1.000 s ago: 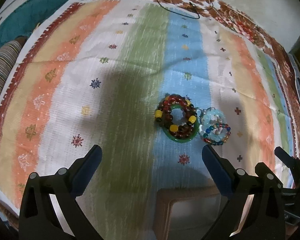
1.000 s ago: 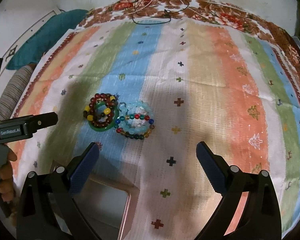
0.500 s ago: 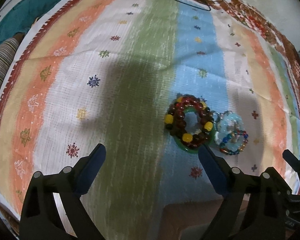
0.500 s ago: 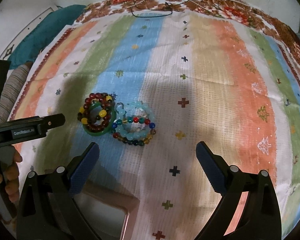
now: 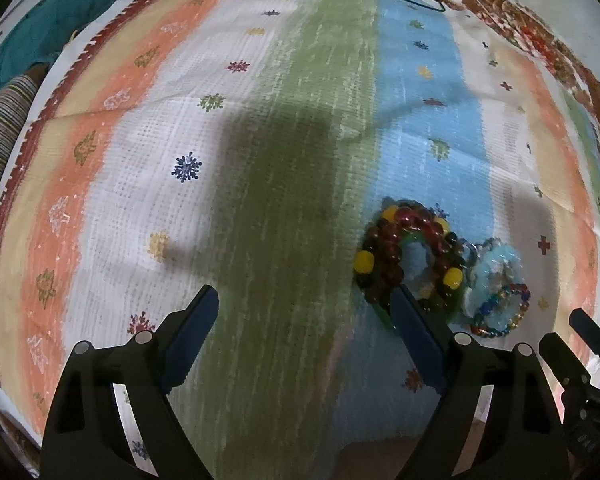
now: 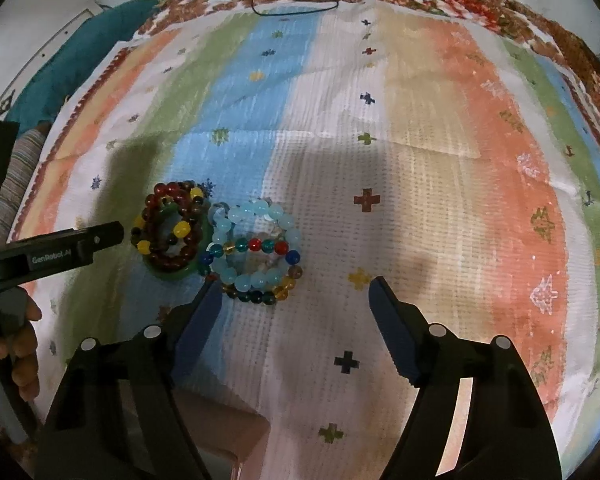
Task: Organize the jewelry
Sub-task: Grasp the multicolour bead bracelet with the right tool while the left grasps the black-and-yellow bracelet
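Both jaws, just narrowing but apart and empty, hover over touching bracelet piles (image 6: 212,240) on striped cloth (image 6: 420,160); either gripper (image 6: 294,300) might snag both piles.

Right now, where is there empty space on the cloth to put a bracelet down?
The white, tan and orange stripes right of the light blue bracelets are bare. So are the green, white and orange stripes left of the dark red bracelets. It is crowded on the blue stripe, where both piles touch, and by the box at the near edge.

text: "GenRobot.AI" | on: left gripper (image 6: 60,252) (side of body)
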Tool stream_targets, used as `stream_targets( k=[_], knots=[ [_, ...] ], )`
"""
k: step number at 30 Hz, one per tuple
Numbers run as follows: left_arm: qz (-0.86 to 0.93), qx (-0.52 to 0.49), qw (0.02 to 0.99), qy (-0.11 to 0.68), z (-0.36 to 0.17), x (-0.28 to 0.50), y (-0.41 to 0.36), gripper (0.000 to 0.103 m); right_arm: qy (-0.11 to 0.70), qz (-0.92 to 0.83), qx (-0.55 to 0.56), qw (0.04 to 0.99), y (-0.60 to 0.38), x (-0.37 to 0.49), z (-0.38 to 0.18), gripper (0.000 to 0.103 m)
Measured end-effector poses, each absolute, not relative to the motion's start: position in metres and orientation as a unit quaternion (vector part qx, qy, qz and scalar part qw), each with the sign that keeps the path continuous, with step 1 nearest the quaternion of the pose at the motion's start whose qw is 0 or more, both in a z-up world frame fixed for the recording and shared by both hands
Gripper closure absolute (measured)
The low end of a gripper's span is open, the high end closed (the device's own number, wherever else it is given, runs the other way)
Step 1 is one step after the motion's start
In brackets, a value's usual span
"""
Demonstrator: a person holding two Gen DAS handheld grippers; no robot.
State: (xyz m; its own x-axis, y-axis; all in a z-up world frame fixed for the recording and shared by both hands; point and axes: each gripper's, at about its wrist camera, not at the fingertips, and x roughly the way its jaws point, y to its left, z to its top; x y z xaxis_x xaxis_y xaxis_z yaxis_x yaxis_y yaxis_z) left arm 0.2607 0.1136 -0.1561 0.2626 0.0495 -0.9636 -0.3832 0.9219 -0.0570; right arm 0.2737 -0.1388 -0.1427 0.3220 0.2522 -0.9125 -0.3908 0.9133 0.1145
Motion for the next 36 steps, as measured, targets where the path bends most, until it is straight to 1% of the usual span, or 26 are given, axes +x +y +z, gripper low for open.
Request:
stream_targets(
  k=[3, 13, 17, 18, 19, 22, 26, 28, 31, 33, 34, 35, 36],
  knots=[
    [0.140, -0.138, 0.779, 0.595, -0.161, 0.266, 0.115, 0.018, 0.550, 0.199, -0.065, 0.809, -0.136, 0.277, -0.146, 0.031],
    [0.130, -0.127, 0.774, 0.606, -0.173, 0.276, 0.112, 0.018, 0.561, 0.198, -0.071, 0.801, -0.130, 0.289, -0.160, 0.044],
    [0.140, -0.128, 0.769, 0.610, -0.179, 0.280, 0.116, 0.018, 0.565, 0.200, -0.067, 0.798, -0.128, 0.293, -0.164, 0.046],
    [0.141, -0.130, 0.768, 0.610, -0.181, 0.280, 0.117, 0.018, 0.565, 0.201, -0.065, 0.797, -0.128, 0.294, -0.166, 0.048],
    [0.142, -0.130, 0.768, 0.611, -0.182, 0.281, 0.118, 0.018, 0.567, 0.202, -0.064, 0.796, -0.127, 0.295, -0.167, 0.053],
    [0.142, -0.122, 0.770, 0.610, -0.183, 0.283, 0.118, 0.020, 0.570, 0.206, -0.063, 0.793, -0.126, 0.297, -0.170, 0.062],
    [0.139, -0.118, 0.773, 0.607, -0.185, 0.287, 0.115, 0.026, 0.573, 0.212, -0.060, 0.790, -0.123, 0.301, -0.174, 0.073],
    [0.136, -0.113, 0.775, 0.606, -0.185, 0.288, 0.112, 0.030, 0.575, 0.217, -0.057, 0.787, -0.122, 0.303, -0.177, 0.080],
    [0.132, -0.103, 0.779, 0.605, -0.186, 0.291, 0.107, 0.039, 0.576, 0.222, -0.056, 0.784, -0.120, 0.302, -0.180, 0.084],
    [0.133, -0.096, 0.780, 0.604, -0.186, 0.292, 0.105, 0.049, 0.574, 0.223, -0.059, 0.786, -0.119, 0.302, -0.179, 0.086],
    [0.132, -0.094, 0.781, 0.603, -0.186, 0.293, 0.104, 0.051, 0.574, 0.223, -0.059, 0.786, -0.119, 0.302, -0.179, 0.089],
    [0.132, -0.091, 0.782, 0.602, -0.186, 0.293, 0.104, 0.058, 0.574, 0.221, -0.062, 0.786, -0.119, 0.302, -0.178, 0.089],
    [0.133, -0.089, 0.783, 0.601, -0.185, 0.293, 0.103, 0.068, 0.574, 0.221, -0.062, 0.786, -0.120, 0.302, -0.177, 0.090]
  ],
)
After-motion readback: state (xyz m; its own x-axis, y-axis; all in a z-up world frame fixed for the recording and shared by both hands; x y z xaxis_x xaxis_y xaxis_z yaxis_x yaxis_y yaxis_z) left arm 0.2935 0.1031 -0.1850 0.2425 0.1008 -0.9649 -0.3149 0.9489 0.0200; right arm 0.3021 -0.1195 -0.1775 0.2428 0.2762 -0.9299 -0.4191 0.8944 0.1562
